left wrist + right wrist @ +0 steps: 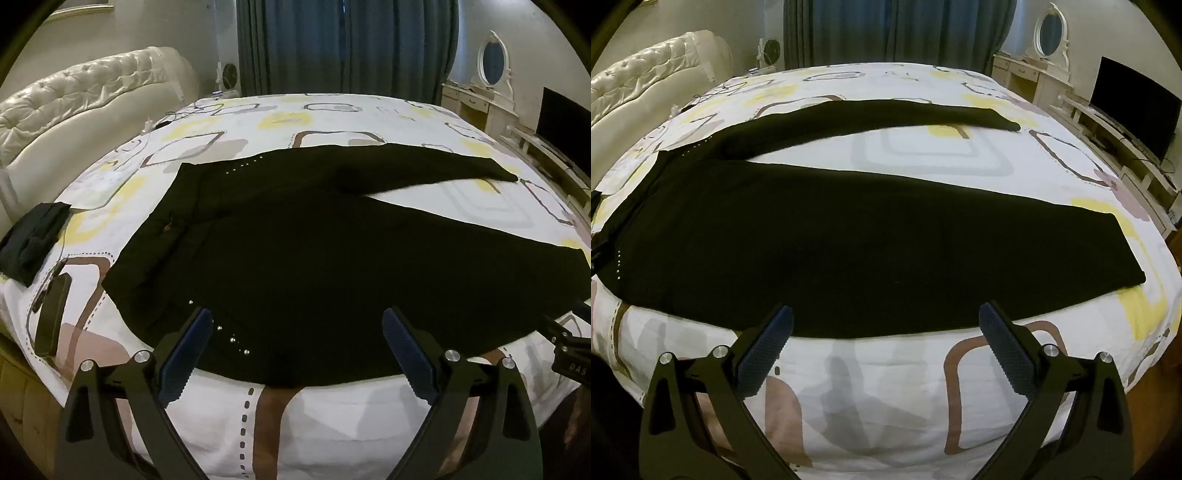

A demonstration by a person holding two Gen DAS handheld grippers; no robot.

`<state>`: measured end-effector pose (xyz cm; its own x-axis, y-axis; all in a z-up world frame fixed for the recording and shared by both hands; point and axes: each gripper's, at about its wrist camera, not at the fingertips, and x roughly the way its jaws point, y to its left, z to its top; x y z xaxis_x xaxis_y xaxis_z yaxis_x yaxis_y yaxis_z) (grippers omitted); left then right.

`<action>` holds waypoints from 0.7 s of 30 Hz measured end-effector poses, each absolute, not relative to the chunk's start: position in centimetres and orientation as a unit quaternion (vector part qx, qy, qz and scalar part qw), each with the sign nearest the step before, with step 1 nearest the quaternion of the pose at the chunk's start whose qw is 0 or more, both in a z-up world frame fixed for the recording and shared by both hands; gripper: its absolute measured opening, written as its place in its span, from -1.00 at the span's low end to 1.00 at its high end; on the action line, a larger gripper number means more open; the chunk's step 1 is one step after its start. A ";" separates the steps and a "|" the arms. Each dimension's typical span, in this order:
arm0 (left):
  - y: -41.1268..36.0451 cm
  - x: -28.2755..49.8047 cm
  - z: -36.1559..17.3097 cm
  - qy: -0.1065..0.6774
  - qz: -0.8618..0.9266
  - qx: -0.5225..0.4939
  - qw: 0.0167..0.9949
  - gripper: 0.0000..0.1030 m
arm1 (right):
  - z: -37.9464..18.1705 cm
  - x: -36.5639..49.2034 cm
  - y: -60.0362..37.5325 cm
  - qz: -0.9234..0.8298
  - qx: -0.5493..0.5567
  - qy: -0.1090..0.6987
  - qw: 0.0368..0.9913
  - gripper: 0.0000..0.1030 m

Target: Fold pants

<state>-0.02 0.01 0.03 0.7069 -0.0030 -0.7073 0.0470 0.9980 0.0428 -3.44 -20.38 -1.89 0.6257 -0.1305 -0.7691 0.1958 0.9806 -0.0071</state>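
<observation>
- The left claw (pixel 297 334) is seen at 6 o'clock of its own view, jaws spread wide and empty; nothing is gripped, and its tips hang over the near edge of the pants (pixel 295 251).
- The right claw (pixel 886 326) is likewise held fully apart and empty at 6 o'clock of the right wrist view, with its tips just at the near hem line of the pants (pixel 812 254).
- The pants are laid flat on the bed (pixel 229 417), a black pair spread across the patterned sheet, filling the middle of both views.
- In the left wrist view the waist end lies toward 9 o'clock, marked by small bright studs (pixel 232 338) near the left jaw, and the legs run off toward 3 o'clock.
- The two legs are spread apart in a V: the near leg (pixel 997 243) lies broad across the centre, and the far leg (pixel 886 114) stretches toward 1 o'clock, with bare sheet visible between them.
- No fold is judged to have been made yet; the garment appears only smoothed out, so the task is taken to be at its very start.
- What is judged to remain: one leg to be brought over the other, then the length to be folded up.
- Beside the waist, at 9 o'clock in the left view, a dark folded cloth (pixel 33 240) and a dark flat device (pixel 53 314) are lying on the sheet, apart from the pants.
- Farthest off, a padded headboard (pixel 85 99) at 10 o'clock and curtains (pixel 347 44) at 12 o'clock are seen.
</observation>
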 end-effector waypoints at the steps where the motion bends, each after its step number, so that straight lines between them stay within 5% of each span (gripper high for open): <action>1: 0.0 0.0 0.0 0.384 -0.013 0.029 0.923 0.80 | -1.9 -3.4 -20.4 -0.091 0.039 0.423 0.901 0.96; 21: -0.5 -0.1 -0.2 0.387 -0.016 0.034 0.922 0.80 | -2.2 -3.5 -20.5 -0.087 0.042 0.427 0.899 0.96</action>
<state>-0.12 -0.52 -0.17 0.7007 -0.0035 -0.7135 0.0556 0.9972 0.0497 -3.54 -20.47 -2.24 0.6207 -0.1211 -0.7746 0.1926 0.9813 0.0008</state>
